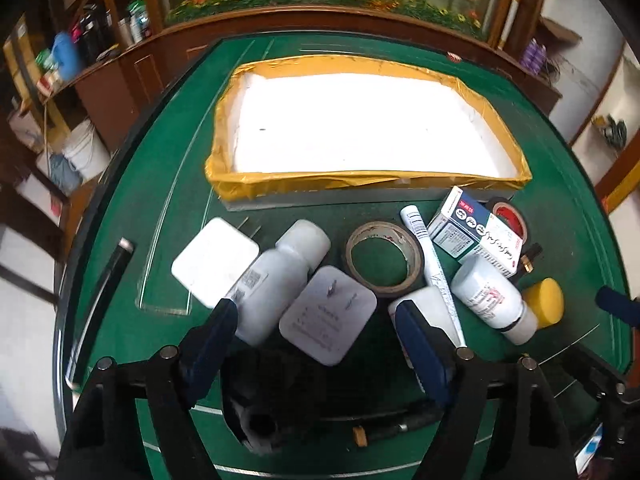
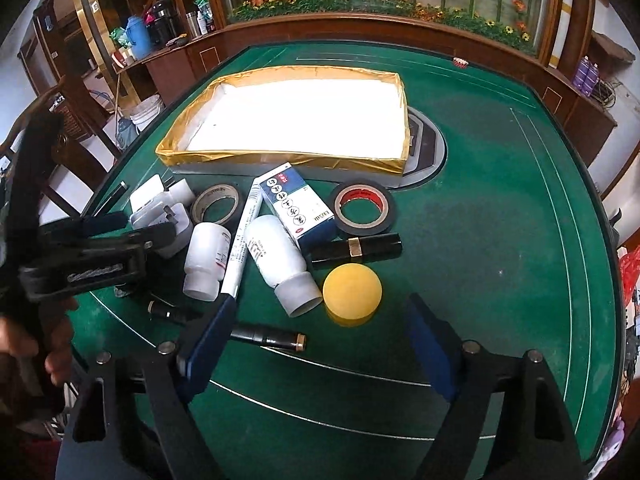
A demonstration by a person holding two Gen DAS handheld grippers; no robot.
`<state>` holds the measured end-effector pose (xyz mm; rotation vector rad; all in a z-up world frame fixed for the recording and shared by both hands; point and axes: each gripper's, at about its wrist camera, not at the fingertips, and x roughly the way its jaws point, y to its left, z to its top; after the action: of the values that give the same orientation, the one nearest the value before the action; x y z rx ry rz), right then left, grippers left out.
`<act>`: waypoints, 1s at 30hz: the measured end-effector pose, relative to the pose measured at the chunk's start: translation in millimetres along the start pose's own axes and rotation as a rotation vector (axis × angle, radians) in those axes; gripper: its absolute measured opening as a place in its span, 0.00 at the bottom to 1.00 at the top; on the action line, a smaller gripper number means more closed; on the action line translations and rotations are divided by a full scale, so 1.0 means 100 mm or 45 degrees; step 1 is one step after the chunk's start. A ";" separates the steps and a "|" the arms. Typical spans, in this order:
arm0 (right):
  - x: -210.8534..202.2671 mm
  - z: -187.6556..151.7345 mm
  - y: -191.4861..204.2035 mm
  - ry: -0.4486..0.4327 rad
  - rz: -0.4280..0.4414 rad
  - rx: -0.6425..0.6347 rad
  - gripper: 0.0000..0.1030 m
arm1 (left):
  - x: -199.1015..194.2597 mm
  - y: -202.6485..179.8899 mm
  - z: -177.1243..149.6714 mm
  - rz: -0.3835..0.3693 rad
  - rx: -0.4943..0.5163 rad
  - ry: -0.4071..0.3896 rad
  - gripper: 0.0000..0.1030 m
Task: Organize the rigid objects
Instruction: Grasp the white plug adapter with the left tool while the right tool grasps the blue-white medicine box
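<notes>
Both claws are gaping wide, holding nothing: left gripper (image 1: 316, 316) is straddling the light, slippery charger (image 1: 328, 316); right gripper (image 2: 320, 312) is facing the smooth yellow ball (image 2: 352, 292) at 12 o'clock.

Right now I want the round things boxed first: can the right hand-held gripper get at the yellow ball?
Probably yes. The right hand-held gripper is open, and the yellow ball sits just ahead between its fingers, with only the white bottle close on one side.

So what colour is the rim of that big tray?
Yellow-gold tape on the tray rim; clearest in the right wrist view.
</notes>
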<state>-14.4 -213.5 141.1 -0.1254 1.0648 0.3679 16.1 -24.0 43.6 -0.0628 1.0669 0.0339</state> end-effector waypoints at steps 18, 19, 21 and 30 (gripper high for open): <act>0.05 0.04 -0.04 0.015 -0.007 0.022 0.81 | 0.04 0.01 0.02 -0.003 0.096 0.023 0.82; 0.06 0.05 -0.04 0.014 -0.007 0.020 0.81 | 0.04 0.03 0.02 -0.012 0.092 0.027 0.82; 0.06 0.05 -0.03 0.013 -0.006 0.018 0.81 | 0.03 0.09 0.01 -0.025 0.080 0.039 0.82; 0.07 0.06 -0.02 0.011 -0.003 0.030 0.81 | -0.05 0.11 0.02 -0.065 0.094 0.024 0.82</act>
<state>-5.9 -211.8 137.9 -0.1072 1.0769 0.3526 14.6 -12.6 48.7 -0.0236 1.0840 -0.0525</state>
